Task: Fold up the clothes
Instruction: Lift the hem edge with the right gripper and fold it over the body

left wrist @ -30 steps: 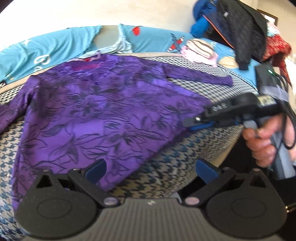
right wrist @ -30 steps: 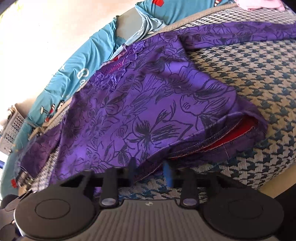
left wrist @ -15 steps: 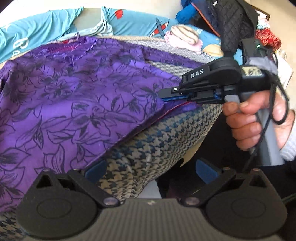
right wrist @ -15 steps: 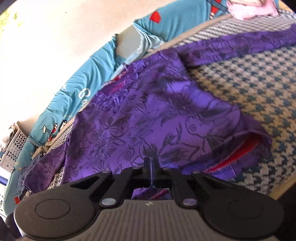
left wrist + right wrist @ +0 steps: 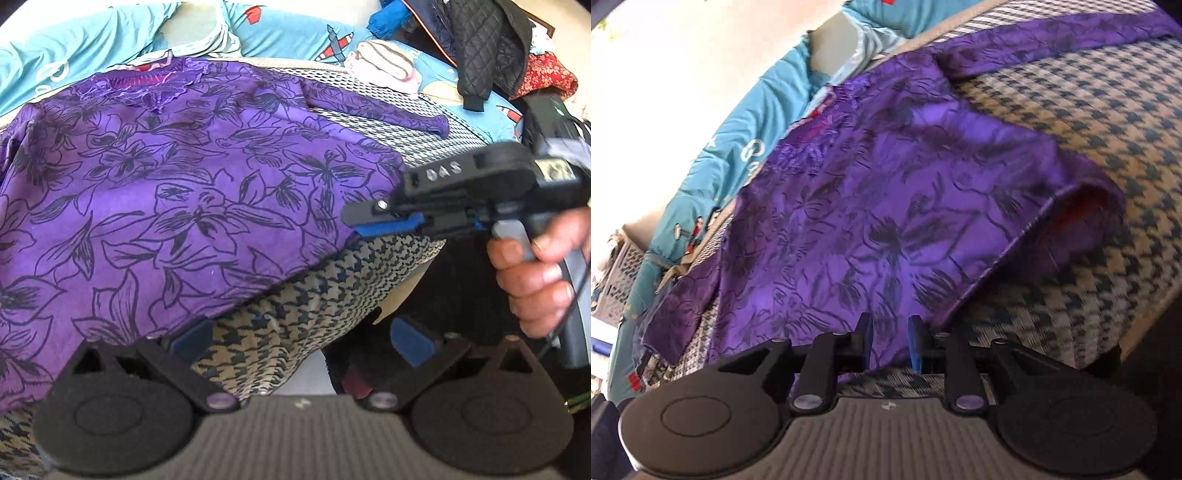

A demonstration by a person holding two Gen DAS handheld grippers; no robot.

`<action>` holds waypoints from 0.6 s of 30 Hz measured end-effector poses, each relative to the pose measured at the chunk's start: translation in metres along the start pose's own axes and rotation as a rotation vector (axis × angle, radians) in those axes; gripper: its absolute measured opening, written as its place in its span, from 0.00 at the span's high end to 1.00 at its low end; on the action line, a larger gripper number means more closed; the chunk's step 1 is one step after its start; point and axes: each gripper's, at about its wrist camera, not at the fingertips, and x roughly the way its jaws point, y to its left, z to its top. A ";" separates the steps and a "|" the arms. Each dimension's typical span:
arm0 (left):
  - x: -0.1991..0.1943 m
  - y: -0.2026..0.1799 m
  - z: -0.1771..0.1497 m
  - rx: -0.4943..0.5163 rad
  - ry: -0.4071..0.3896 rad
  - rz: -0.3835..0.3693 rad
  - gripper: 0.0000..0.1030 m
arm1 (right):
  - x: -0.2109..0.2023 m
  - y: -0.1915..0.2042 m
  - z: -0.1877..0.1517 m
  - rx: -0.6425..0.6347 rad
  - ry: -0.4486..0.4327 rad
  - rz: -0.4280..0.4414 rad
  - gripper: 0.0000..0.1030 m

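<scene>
Purple top (image 5: 879, 206) hem | right gripper (image 5: 890, 341) opening around it | left gripper (image 5: 299, 341) wide apart, empty

A houndstooth-covered bench (image 5: 314, 288) carried a purple floral blouse (image 5: 166, 206), spread flat, its hem overhanging the bench's near edge.

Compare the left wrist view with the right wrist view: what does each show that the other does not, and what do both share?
Only the left wrist view shows the right gripper from the side at the hem, the hand holding it, a black quilted jacket and a pink striped bundle. Only the right wrist view shows a white basket at the far left and the red lining inside the raised hem. Both show the purple floral top spread on the houndstooth cover, with teal bedding behind.
</scene>
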 end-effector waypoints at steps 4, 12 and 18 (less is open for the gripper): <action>-0.002 0.002 0.001 -0.017 -0.012 0.010 0.00 | -0.004 0.000 -0.007 0.016 -0.003 -0.003 0.80; -0.002 0.002 0.000 -0.017 -0.013 0.009 0.00 | 0.001 0.000 -0.010 0.043 -0.008 -0.032 0.79; 0.000 -0.001 -0.001 -0.008 -0.010 0.002 0.00 | 0.010 -0.003 -0.007 0.108 -0.044 -0.020 0.77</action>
